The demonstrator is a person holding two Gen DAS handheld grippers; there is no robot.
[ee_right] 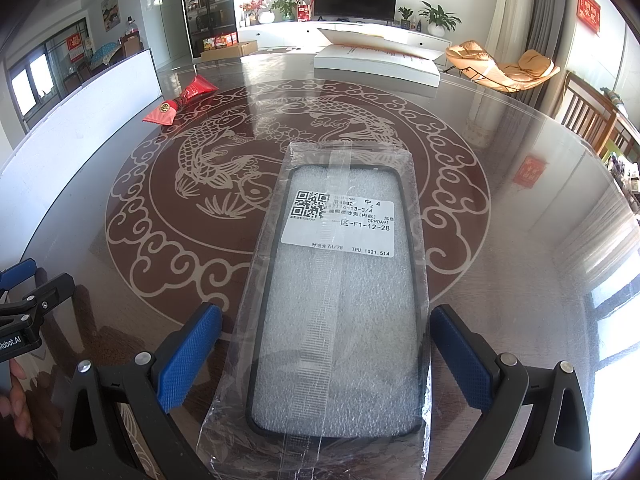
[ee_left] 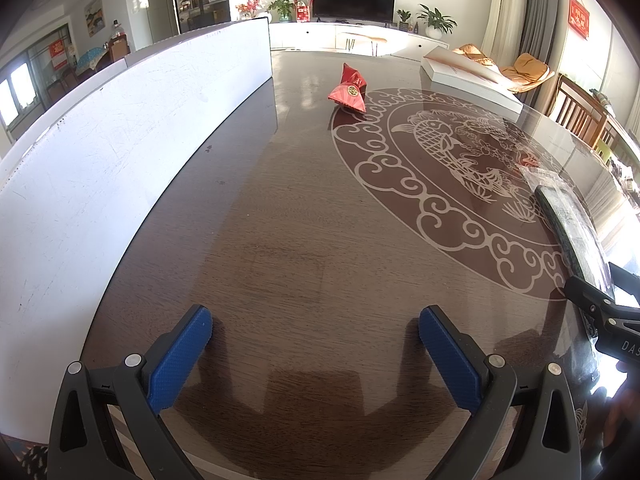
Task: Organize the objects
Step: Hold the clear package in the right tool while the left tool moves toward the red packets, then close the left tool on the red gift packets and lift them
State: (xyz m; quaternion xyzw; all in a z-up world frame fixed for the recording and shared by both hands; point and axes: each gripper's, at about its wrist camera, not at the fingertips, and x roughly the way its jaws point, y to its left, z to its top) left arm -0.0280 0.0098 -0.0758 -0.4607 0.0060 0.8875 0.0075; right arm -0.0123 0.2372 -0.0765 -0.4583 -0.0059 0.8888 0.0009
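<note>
Left side of the scene: a white board (ee_left: 132,128) stands on edge along the left part of the table (ee_left: 304,248), running from near to far.

Left gripper (ee_left: 316,356): jaws wide apart, nothing between them. It is poised over bare brown tabletop just right of the board. Only its shadow lies on the wood below the blue pads (ee_left: 180,360).

Far centre: a red packet (ee_left: 349,90) lies on the table at the far left rim of the round fish-pattern inlay (ee_left: 452,184), well apart from both grippers. In the right wrist view the same red packet (ee_right: 180,100) sits far left, near the far end of the board.

Right gripper (ee_right: 326,360): jaws apart. The bagged phone case (ee_right: 340,292) lies flat between the two blue pads (ee_right: 188,360), its long axis pointing away from the camera. The clear bag's edges reach close to each pad; whether they touch cannot be told. A white printed label (ee_right: 344,222) sits on the far half of the case, over white foam.

Far right: a flat white box (ee_right: 376,65) rests at the far edge of the table, beyond the inlay.
</note>
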